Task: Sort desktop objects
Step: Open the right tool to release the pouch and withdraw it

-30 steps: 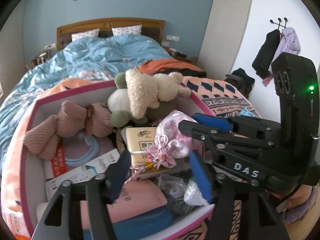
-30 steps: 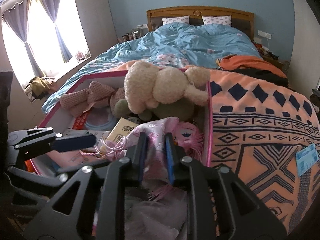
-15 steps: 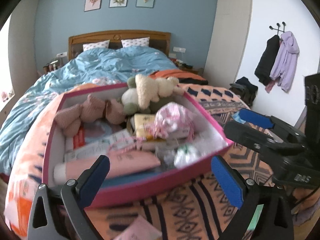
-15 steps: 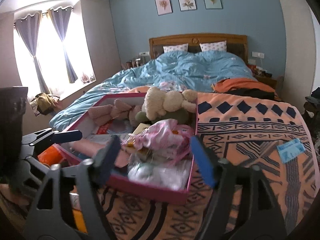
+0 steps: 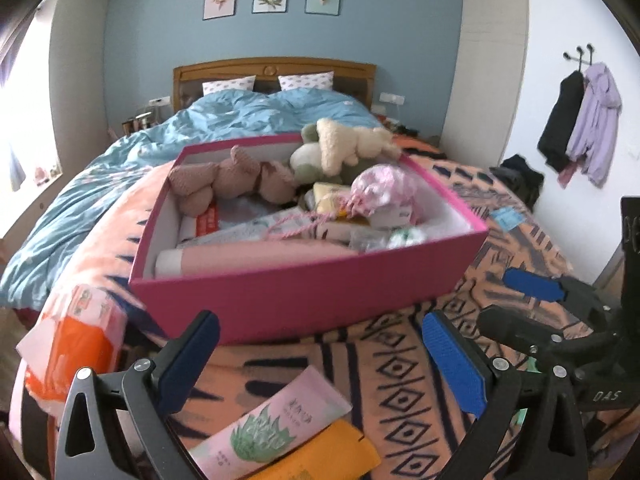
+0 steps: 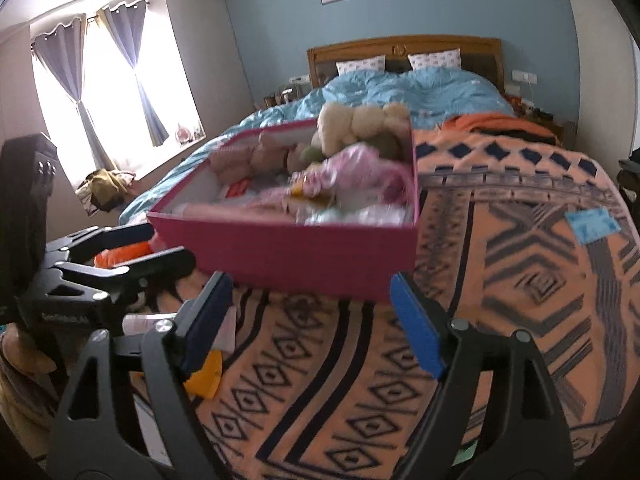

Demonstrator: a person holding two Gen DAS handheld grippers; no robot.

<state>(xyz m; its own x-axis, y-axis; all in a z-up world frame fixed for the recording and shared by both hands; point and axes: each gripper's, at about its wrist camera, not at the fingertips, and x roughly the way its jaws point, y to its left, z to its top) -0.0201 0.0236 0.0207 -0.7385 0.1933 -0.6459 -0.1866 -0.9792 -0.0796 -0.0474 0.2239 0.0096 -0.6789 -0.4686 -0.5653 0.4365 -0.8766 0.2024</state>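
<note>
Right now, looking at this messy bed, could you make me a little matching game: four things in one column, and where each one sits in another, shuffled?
Things:
1. cream plush toy
2. aloe tube
3. blue card
4. purple jacket

Places:
A. flat on the patterned blanket, right of the pink box
B. on a wall hook
C. piled at the far end of the pink box
D. on the blanket in front of the pink box, near the left tongs

Pairs: 1-C, 2-D, 3-A, 4-B
</note>
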